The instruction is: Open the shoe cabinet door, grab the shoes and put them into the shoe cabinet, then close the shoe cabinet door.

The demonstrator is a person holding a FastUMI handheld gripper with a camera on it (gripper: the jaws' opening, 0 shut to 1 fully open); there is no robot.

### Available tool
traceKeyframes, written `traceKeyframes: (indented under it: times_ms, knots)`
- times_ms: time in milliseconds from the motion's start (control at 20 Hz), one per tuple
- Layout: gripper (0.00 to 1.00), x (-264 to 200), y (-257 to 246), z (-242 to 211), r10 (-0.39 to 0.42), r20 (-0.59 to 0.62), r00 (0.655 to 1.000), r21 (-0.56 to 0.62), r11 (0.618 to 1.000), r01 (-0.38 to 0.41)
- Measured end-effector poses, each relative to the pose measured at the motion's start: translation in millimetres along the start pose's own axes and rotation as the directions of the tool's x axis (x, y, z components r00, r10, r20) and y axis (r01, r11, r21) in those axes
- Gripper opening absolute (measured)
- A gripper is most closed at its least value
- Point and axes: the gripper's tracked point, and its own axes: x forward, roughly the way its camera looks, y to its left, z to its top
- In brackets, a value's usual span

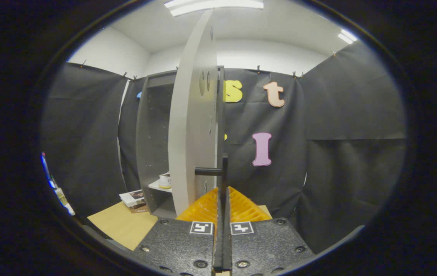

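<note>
Hand-held gripper [223, 191] at bottom centre, fingers pressed together, clamped on the dark door handle [224, 170] just ahead of them. Handle bar sticks out from the cabinet door [193, 126], pale grey, swung open and seen nearly edge-on, running up the middle of the frame. Left of the door, the shoe cabinet [153, 142] stands open; a shoe [165, 180] sits on its shelf, lower centre-left. Cabinet rests on a tan desk [122, 224]. Books [134, 199] lie on the desk beside the cabinet, lower left.
</note>
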Motion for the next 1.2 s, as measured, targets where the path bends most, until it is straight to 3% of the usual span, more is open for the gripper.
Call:
traceKeyframes:
  times_ms: [200,300,550,650,950,1200]
  knots:
    - [0.04,-35.5,-2.8,15.0,-0.054,0.096,0.994,-0.035,0.998,0.058]
    - [0.17,-60.7,12.6,17.4,-0.042,0.147,0.988,-0.027,0.999,0.046]
    - [1.0,-112.3,42.9,7.7,-0.071,0.238,0.969,-0.051,0.995,0.086]
    - [1.0,-123.2,52.1,-2.3,-0.123,0.277,0.953,-0.015,0.991,0.132]
    - [1.0,-115.1,120.6,-70.4,-0.041,0.2,0.979,0.038,0.999,0.034]
    - [1.0,-73.8,148.0,-127.4,-0.025,0.079,0.997,0.04,0.999,0.021]
